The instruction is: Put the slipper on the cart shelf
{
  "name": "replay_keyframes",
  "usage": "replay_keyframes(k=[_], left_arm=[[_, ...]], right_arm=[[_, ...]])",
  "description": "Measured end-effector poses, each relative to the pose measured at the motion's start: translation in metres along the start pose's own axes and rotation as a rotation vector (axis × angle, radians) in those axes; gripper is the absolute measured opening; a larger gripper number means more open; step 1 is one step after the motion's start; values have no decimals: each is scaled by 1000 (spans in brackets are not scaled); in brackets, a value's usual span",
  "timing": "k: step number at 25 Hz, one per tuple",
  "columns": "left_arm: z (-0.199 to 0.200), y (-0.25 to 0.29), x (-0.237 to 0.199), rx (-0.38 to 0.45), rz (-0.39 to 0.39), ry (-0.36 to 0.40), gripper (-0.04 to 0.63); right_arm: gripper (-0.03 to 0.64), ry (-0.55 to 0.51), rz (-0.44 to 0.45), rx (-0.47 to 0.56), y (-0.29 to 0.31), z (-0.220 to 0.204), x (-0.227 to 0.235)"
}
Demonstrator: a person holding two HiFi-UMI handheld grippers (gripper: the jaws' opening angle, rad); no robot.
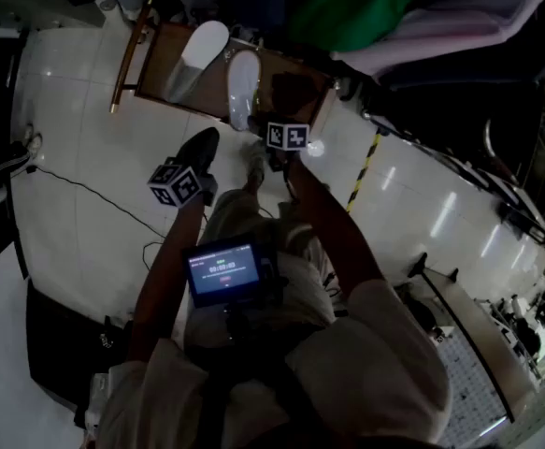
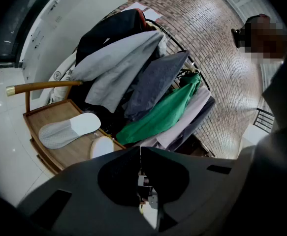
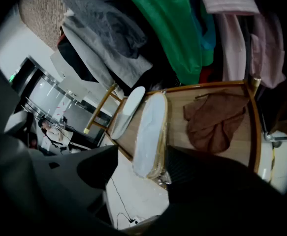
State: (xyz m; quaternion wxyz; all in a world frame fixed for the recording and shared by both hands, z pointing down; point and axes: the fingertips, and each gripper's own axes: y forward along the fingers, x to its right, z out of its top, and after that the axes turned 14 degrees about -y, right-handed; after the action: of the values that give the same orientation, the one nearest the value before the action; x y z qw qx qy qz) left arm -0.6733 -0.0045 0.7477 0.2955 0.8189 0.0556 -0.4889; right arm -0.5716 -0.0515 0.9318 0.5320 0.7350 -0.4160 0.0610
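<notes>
Right gripper (image 3: 141, 167): jaws wide apart, near end of wrapped slipper (image 3: 150, 124) between them; it lies on the wooden cart shelf (image 3: 176, 132), overhanging the edge (second slipper (image 3: 128, 108) alongside). I read left gripper (image 2: 141, 151) jaws together, empty.

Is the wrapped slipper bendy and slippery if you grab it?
Probably light and a bit bendy: the slipper looks thin and flat. Its clear wrap shines, so it may slide in a grip. One end pokes past the shelf edge, so a nudge might tip it off.
</notes>
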Motion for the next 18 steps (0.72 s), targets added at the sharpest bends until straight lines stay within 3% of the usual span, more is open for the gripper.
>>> replay_keyframes(k=[13, 18], left_arm=[[-15, -29, -38, 43, 65, -48, -8], [-25, -41, -51, 45, 89, -72, -8]], right_arm=[[336, 95, -107, -142, 58, -44, 39], [325, 80, -136, -151, 65, -50, 38]])
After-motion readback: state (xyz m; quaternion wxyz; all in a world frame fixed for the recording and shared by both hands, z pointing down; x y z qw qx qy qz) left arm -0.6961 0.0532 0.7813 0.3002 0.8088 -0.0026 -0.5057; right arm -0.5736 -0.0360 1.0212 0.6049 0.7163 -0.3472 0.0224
